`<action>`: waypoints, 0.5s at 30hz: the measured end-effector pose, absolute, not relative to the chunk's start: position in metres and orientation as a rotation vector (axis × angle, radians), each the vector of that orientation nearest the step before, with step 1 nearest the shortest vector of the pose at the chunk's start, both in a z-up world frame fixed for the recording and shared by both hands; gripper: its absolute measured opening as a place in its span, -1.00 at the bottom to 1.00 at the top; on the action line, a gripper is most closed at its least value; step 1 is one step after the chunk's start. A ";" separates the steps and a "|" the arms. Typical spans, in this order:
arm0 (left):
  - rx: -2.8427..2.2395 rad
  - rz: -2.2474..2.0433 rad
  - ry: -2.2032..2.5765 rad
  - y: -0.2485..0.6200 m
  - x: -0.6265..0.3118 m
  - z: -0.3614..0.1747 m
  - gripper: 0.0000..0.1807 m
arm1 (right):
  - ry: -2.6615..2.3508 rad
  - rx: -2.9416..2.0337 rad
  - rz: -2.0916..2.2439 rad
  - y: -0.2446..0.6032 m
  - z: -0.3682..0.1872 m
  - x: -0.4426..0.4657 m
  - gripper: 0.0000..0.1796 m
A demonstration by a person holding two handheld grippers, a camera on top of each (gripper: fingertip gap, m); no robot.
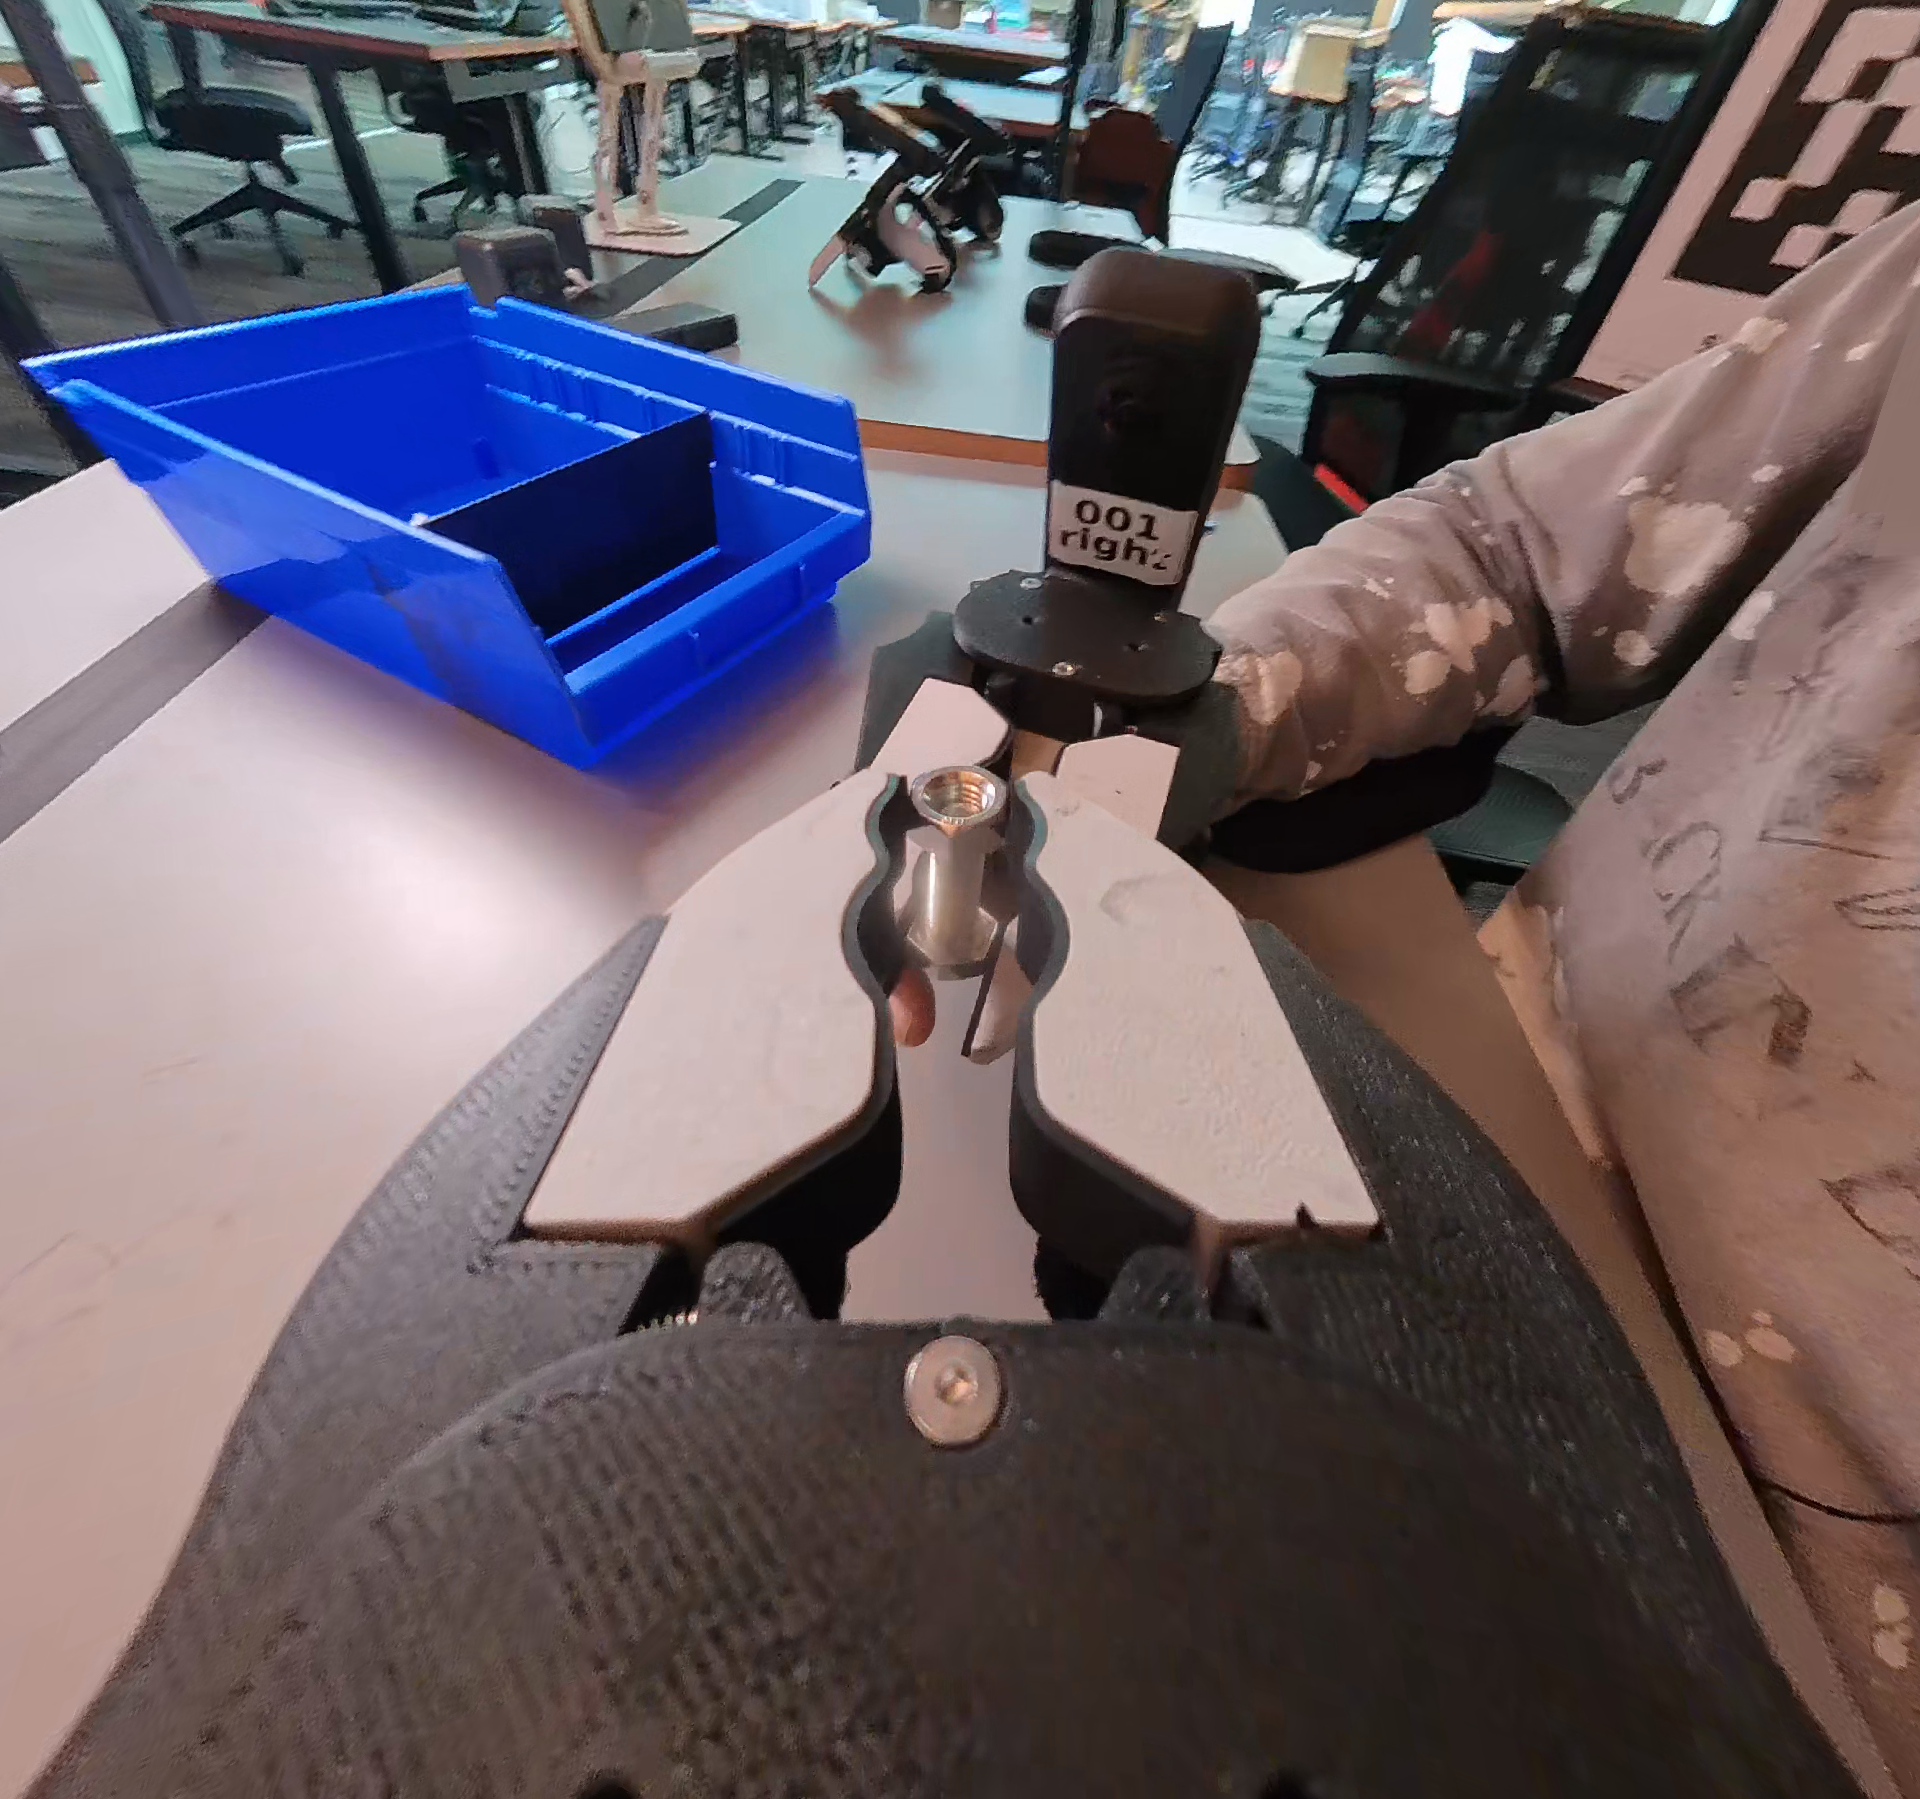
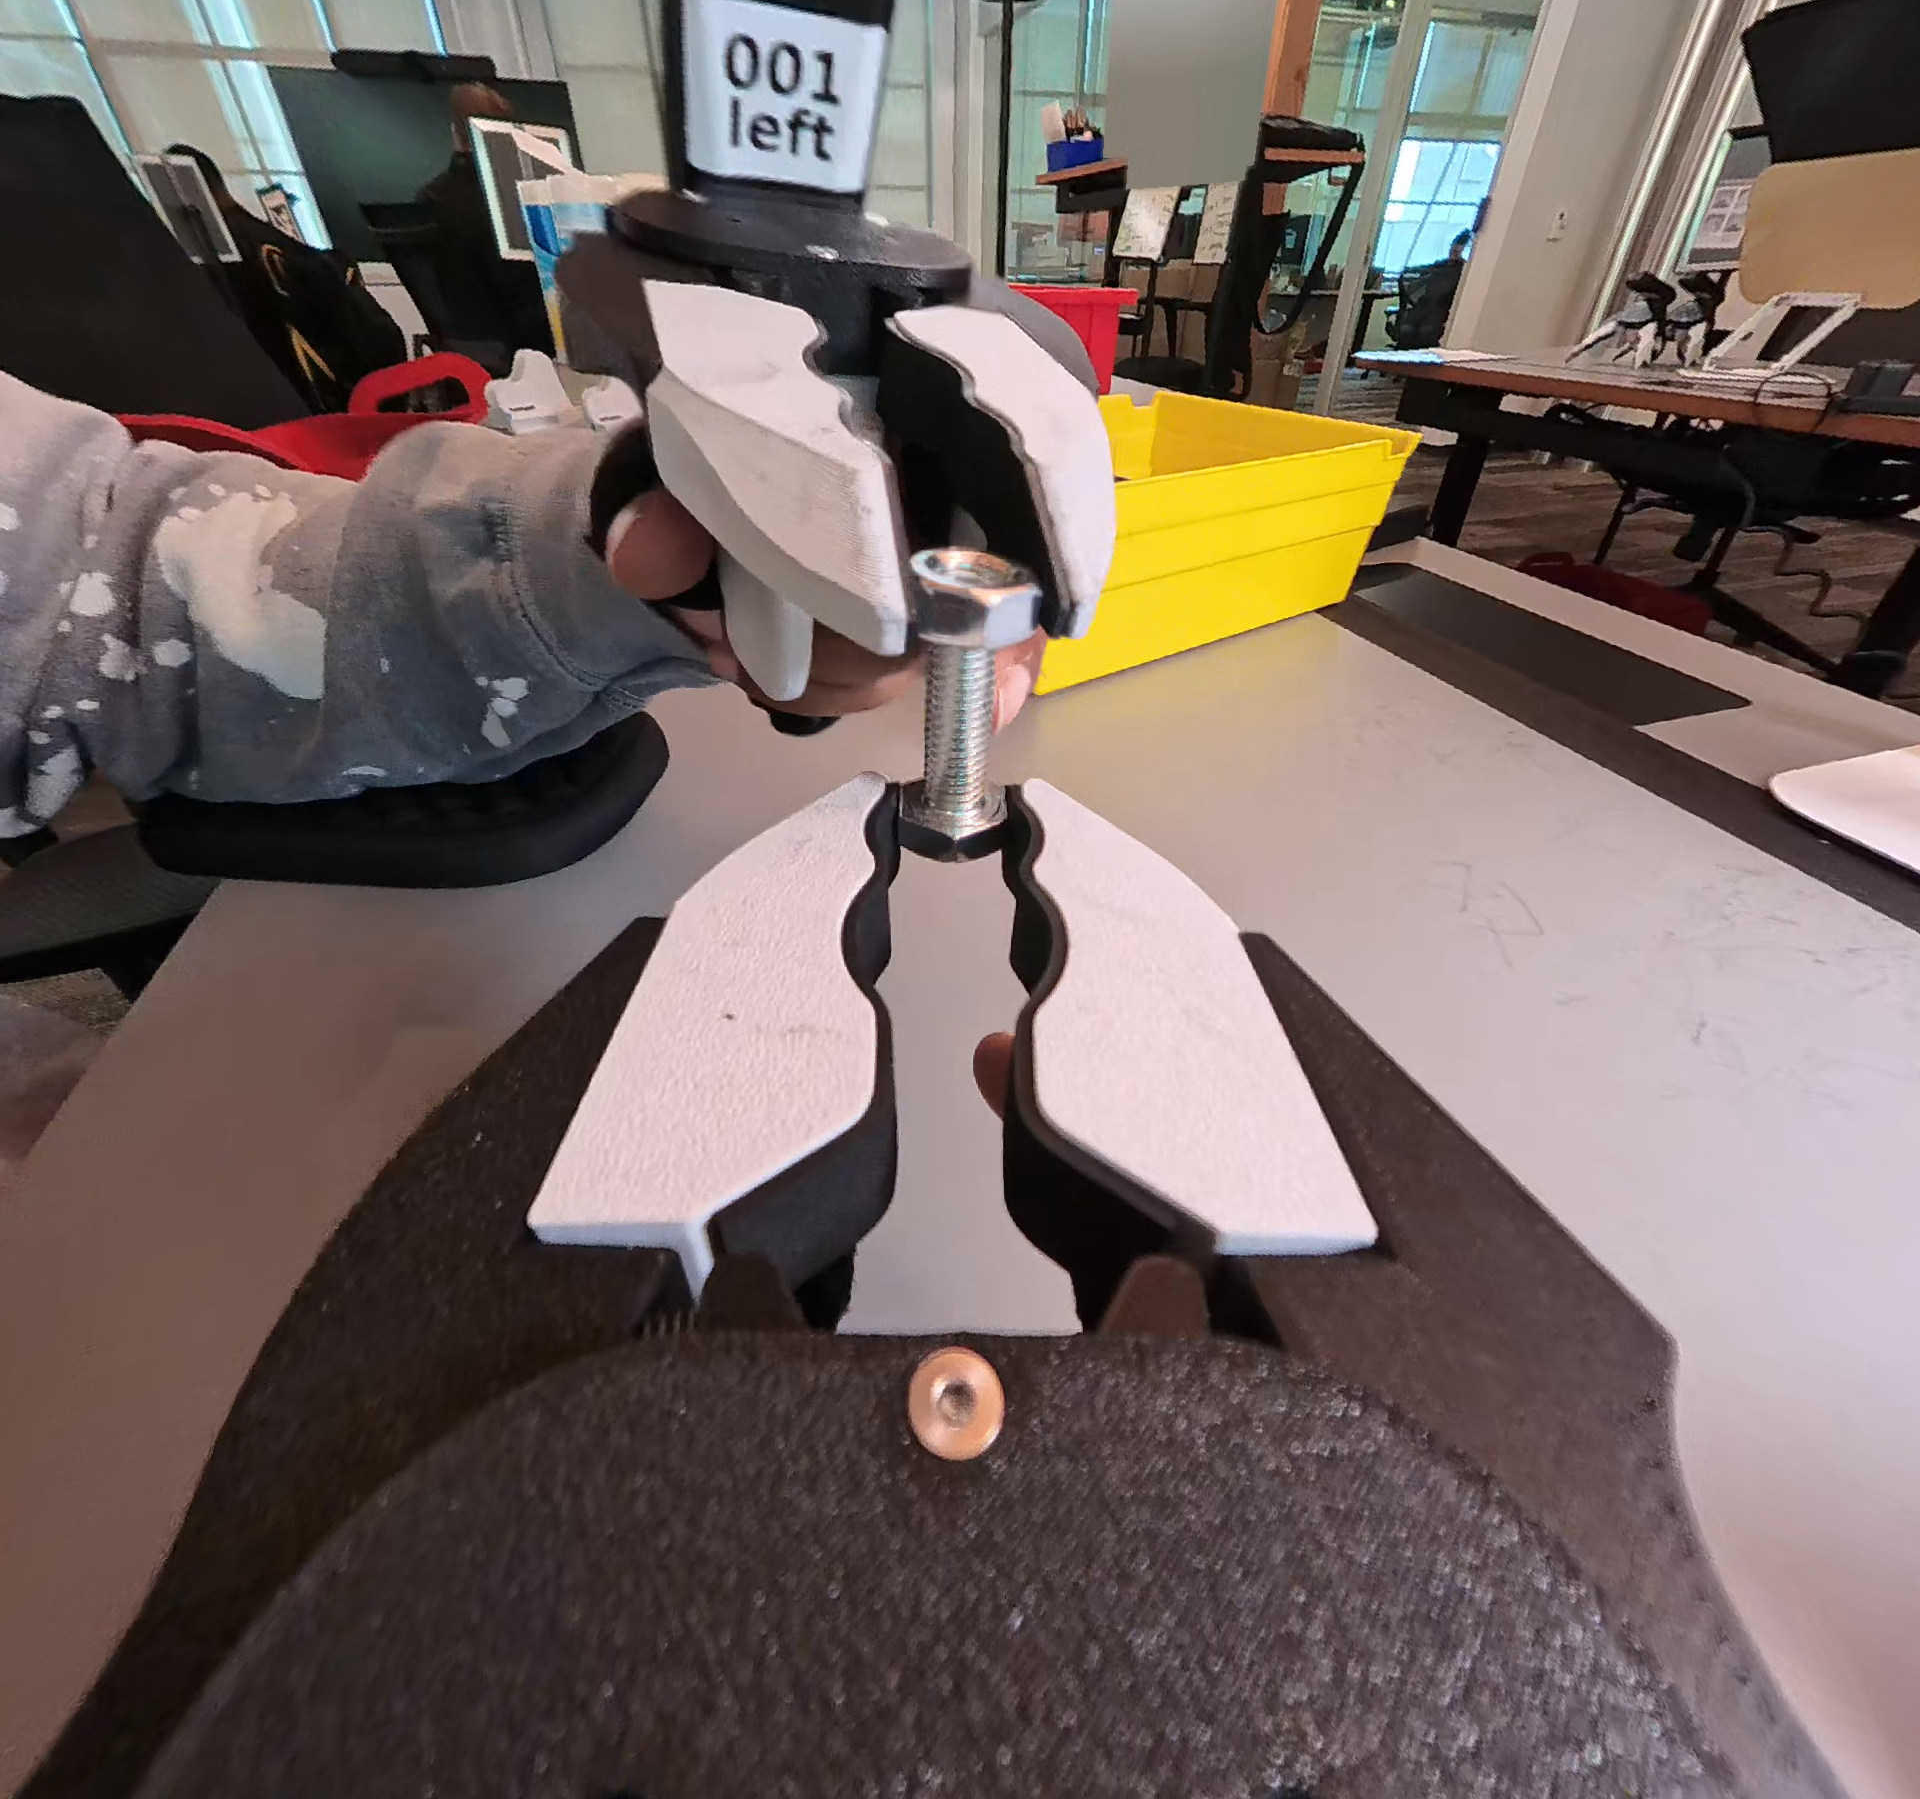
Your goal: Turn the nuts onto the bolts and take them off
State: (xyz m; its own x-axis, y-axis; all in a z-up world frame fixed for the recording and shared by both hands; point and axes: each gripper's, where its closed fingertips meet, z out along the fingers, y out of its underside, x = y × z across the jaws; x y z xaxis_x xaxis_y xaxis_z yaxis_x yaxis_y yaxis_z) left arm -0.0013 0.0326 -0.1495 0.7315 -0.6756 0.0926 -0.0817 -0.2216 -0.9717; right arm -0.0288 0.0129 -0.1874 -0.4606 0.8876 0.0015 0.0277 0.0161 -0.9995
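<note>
Bolt (image 2: 954,721) is held off the worktop (image 2: 1403,918), roughly upright, pinned between both claws. Left claw (image 1: 958,819) is clamped on the nut (image 1: 957,800) at the top end; the threaded bore faces up and is visible in the left wrist view. Right claw (image 2: 951,819) comes in from the opposite side and lower, tips closed on the hex piece at the bottom end of the shank. Can't tell for sure whether that lower hex is the head or a second nut. Exposed thread runs between the two hexes, so the nut sits right at the tip of the bolt.

The claws face each other, close but with fingers not touching. A hand (image 2: 665,554) in a bleach-spotted sleeve (image 2: 312,586) wraps the left grip.

Blue bin (image 1: 416,627) with a dark divider sits on the worktop to the left, well apart from the bolt. Yellow bin (image 2: 1247,523) sits behind the left claw in the right wrist view, also apart. Other desks and chairs stand in the background.
</note>
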 end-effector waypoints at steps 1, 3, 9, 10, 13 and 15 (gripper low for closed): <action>-1.754 -0.572 0.590 0.035 -0.004 -0.151 -0.79 | -1.580 -0.978 1.510 0.015 -0.189 -0.030 -0.79; -1.798 -0.480 0.563 0.039 -0.008 -0.154 -0.79 | -1.571 -1.012 1.472 0.020 -0.192 -0.033 -0.79; -1.807 -0.504 0.559 0.037 -0.006 -0.155 -0.79 | -1.576 -1.004 1.449 0.019 -0.193 -0.033 -0.79; -1.804 -0.531 0.575 0.035 -0.004 -0.155 -0.79 | -1.588 -0.988 1.461 0.017 -0.193 -0.032 -0.80; -1.796 -0.596 0.643 0.025 0.002 -0.154 -0.79 | -1.633 -0.929 1.530 0.005 -0.191 -0.026 -0.80; -1.781 -0.645 0.687 0.017 0.006 -0.152 -0.79 | -1.660 -0.886 1.598 -0.004 -0.188 -0.021 -0.80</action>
State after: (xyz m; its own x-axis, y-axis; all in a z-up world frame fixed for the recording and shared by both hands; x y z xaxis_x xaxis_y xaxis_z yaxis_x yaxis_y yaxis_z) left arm 0.0056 0.0173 -0.1519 0.6875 -0.7198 0.0967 -0.1414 -0.2632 -0.9543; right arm -0.0213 -0.0037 -0.1884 -0.5525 0.8335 0.0049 0.0267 0.0236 -0.9994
